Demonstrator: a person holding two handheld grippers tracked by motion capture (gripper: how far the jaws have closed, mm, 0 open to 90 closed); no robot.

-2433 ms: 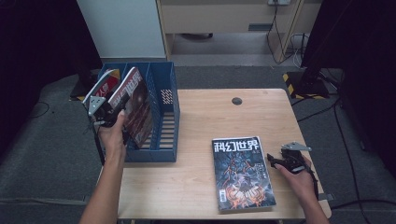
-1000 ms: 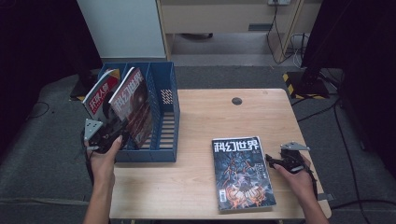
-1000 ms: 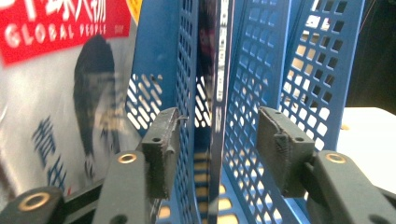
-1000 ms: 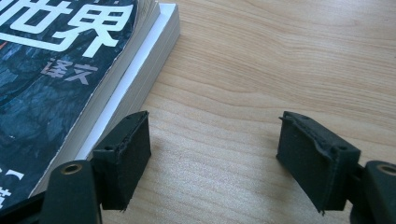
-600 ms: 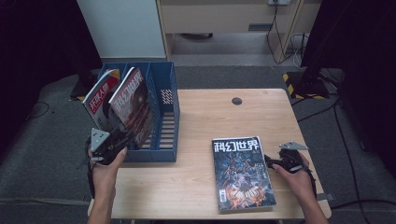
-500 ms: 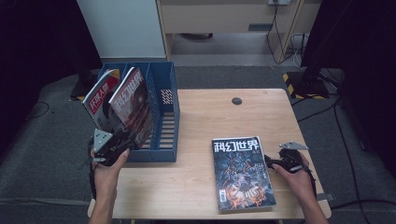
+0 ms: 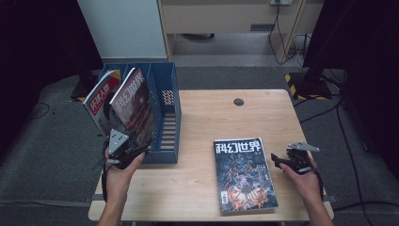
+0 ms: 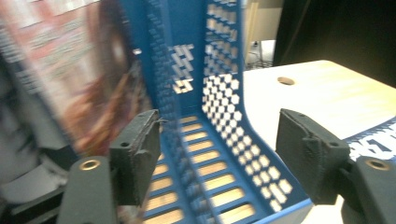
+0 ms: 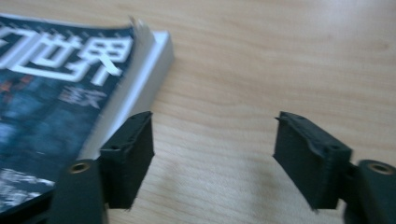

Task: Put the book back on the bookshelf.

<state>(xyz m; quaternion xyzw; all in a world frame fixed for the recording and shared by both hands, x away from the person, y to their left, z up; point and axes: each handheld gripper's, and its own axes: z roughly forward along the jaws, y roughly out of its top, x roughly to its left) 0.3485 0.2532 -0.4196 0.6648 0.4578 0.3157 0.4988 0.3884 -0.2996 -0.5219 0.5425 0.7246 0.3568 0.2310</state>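
I have just let go of the second magazine (image 7: 134, 106): it now stands on its own in the middle slot of the blue file rack (image 7: 169, 122) at the tabletop's left edge, leaning beside the red-covered magazine (image 7: 99, 101) in the slot to its left. My left gripper (image 7: 136, 153) has pulled back to the rack's near left corner, and its jaws have just been opening, with nothing between them. That leaves one magazine to file, I judge. The dark-covered magazine (image 7: 243, 174) lies flat near the tabletop's front edge, right of centre. My right gripper (image 7: 277, 162) sits just beside its right edge, jaws apart and empty after narrowing a little, one pad (image 9: 128, 156) nearly at the page edge.
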